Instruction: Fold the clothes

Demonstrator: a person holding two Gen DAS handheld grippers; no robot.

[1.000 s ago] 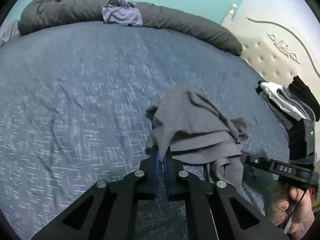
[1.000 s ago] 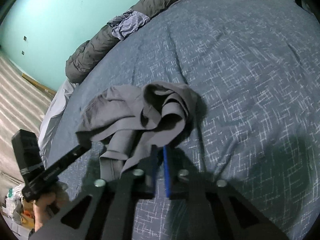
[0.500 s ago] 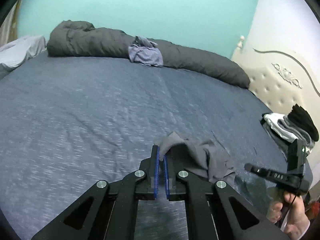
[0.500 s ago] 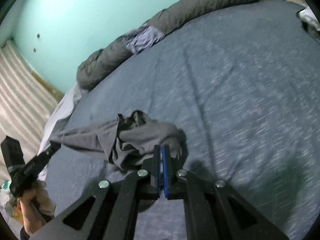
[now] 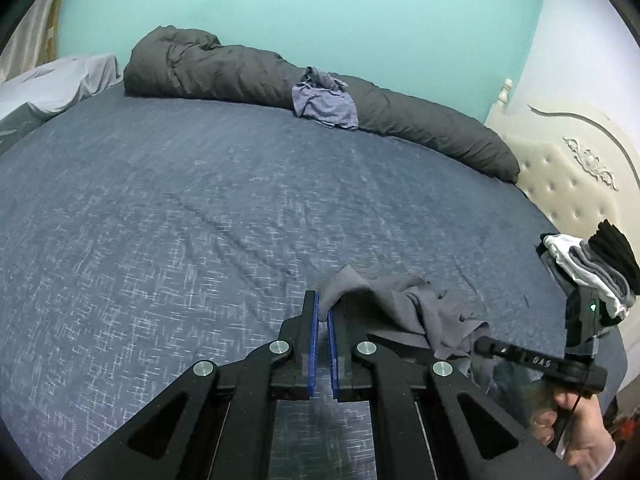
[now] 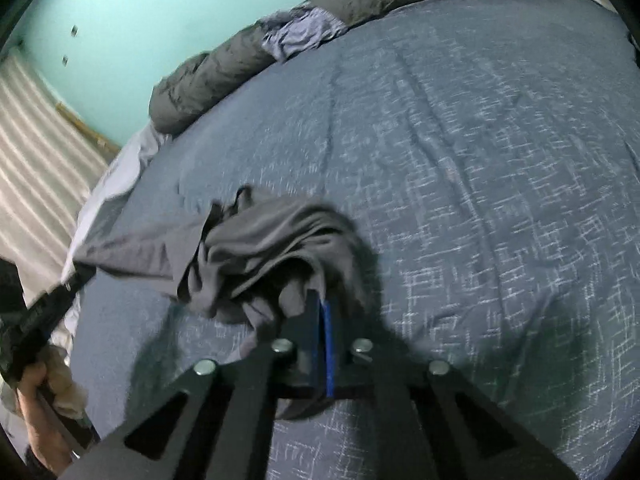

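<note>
A crumpled grey garment hangs stretched between my two grippers just above the blue bed. My left gripper is shut on one corner of it. In the left wrist view the right gripper holds the cloth's other end at the right, with a hand on its handle. In the right wrist view the grey garment bunches in front of my right gripper, which is shut on its edge. The left gripper pulls a taut strip of it at the far left.
A rolled dark grey duvet lies along the far edge of the bed with a crumpled lilac garment on it. Folded clothes are stacked at the right by the cream headboard. A pale sheet lies far left.
Both grippers have lifted and pulled apart with the grey garment, so it went from a loose heap to a stretched bundle. Both views tilted up toward the wall.
</note>
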